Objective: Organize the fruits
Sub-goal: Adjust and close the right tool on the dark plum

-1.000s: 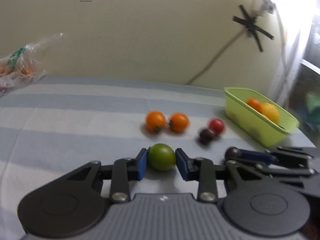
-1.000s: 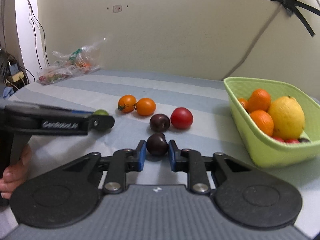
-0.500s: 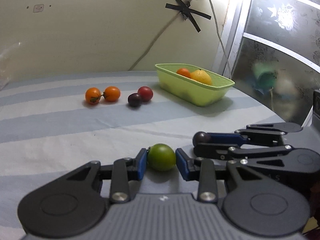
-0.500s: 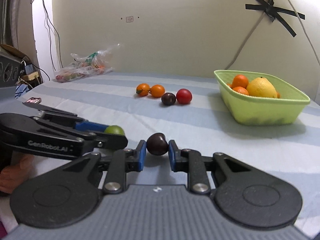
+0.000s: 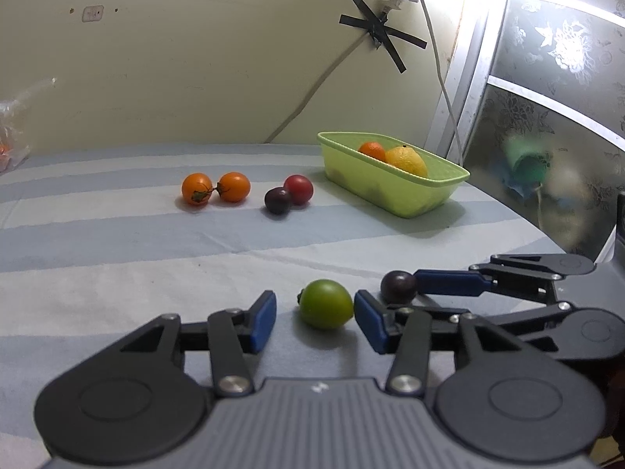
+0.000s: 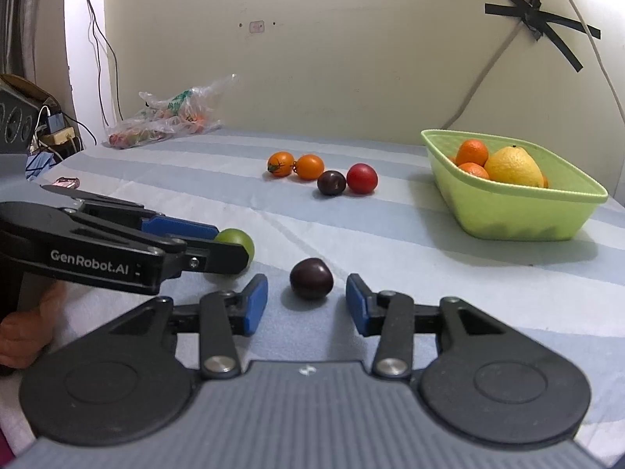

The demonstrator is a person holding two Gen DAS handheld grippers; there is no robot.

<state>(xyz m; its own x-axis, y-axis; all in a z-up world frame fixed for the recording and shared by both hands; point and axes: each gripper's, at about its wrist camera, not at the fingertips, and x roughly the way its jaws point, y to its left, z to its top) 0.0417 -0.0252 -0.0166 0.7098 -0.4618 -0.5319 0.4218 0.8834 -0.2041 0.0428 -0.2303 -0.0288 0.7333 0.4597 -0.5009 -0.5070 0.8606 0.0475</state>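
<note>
My left gripper (image 5: 314,314) is open around a green fruit (image 5: 326,304) that lies on the striped cloth, touching the right pad. My right gripper (image 6: 306,299) is open around a dark plum (image 6: 311,283) resting on the cloth between its pads. The plum also shows in the left wrist view (image 5: 398,286), and the green fruit in the right wrist view (image 6: 236,239) behind the left gripper's fingers. Two orange tomatoes (image 6: 297,165), a second dark plum (image 6: 331,182) and a red tomato (image 6: 361,178) lie further back. A green basket (image 6: 511,211) holds oranges and a lemon.
A plastic bag of produce (image 6: 168,117) lies at the far left by the wall. A cable and taped plug (image 6: 535,8) hang on the wall above the basket. A window frame (image 5: 480,78) stands at the right. The table's right edge (image 5: 547,234) runs near the right gripper.
Both grippers have opened and let go of their fruits: the green fruit and the dark plum now rest on the cloth near the front of the table.
</note>
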